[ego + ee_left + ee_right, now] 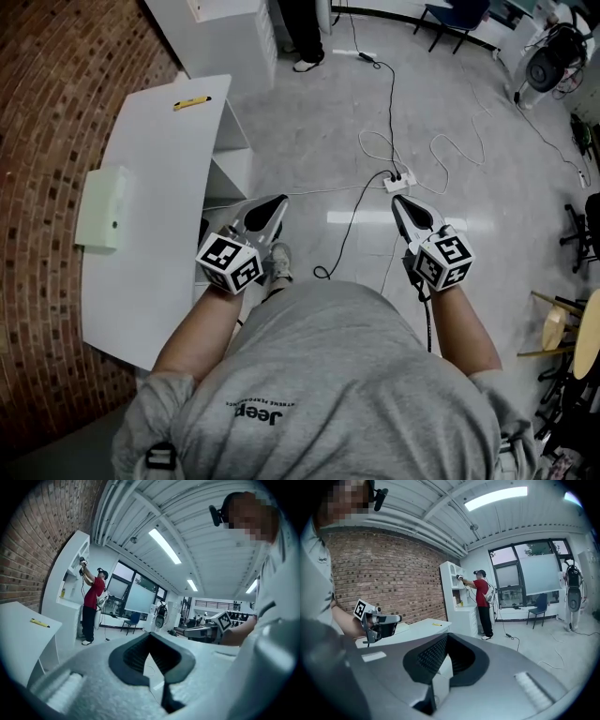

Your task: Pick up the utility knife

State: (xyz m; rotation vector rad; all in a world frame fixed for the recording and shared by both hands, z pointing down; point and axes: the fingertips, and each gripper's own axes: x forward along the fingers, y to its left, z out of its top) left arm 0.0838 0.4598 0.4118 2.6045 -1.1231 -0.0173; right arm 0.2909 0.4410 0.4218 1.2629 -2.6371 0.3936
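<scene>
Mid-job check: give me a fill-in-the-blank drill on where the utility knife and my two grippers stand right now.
1. The utility knife lies on a white ____, at the end away from the person.
2. The knife's body is coloured ____.
3. The left gripper and the right gripper both have their jaws ____, with nothing between them.
4. The wall on the person's left is built of ____.

Missing words: table; yellow; shut; brick.

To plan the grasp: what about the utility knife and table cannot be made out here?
Utility knife: too small in all views; blade state unclear.
Pale box: head view, too blurred to identify.
Shelves under table: head view, mostly hidden by the tabletop.
</scene>
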